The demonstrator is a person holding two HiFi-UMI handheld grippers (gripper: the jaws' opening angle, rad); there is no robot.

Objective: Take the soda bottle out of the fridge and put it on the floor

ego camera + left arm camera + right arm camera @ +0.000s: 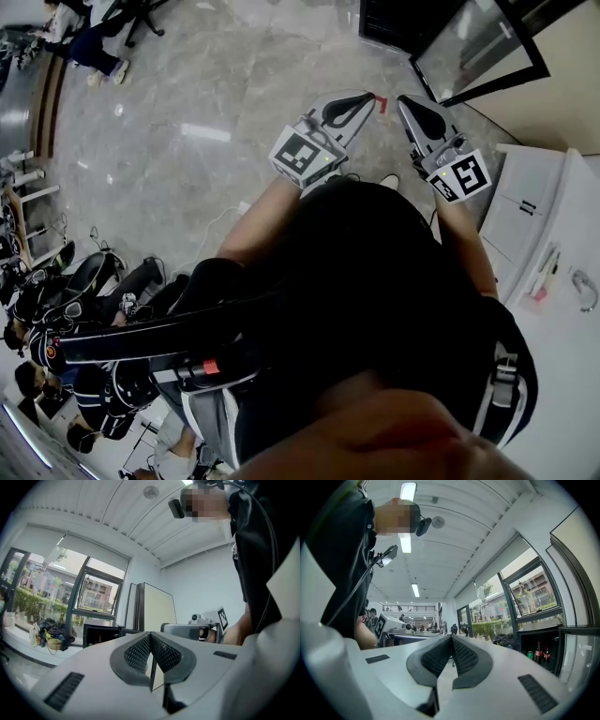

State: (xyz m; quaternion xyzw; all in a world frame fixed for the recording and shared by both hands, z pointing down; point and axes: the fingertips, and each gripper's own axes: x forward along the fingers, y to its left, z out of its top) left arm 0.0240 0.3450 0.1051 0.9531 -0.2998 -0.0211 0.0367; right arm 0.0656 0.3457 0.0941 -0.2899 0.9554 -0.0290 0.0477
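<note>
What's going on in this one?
A person holds a gripper in each hand, raised in front of them. The left gripper and right gripper are both shut and empty. Ahead, the small fridge stands open with bottles inside; nothing has been taken out yet.

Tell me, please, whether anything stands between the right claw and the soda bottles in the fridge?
Nothing visible does. The fridge stands with its glass door swung aside, and the soda bottles show unobstructed inside. The right claw, shut and empty, is held apart from the fridge, with only bare floor in between.
</note>
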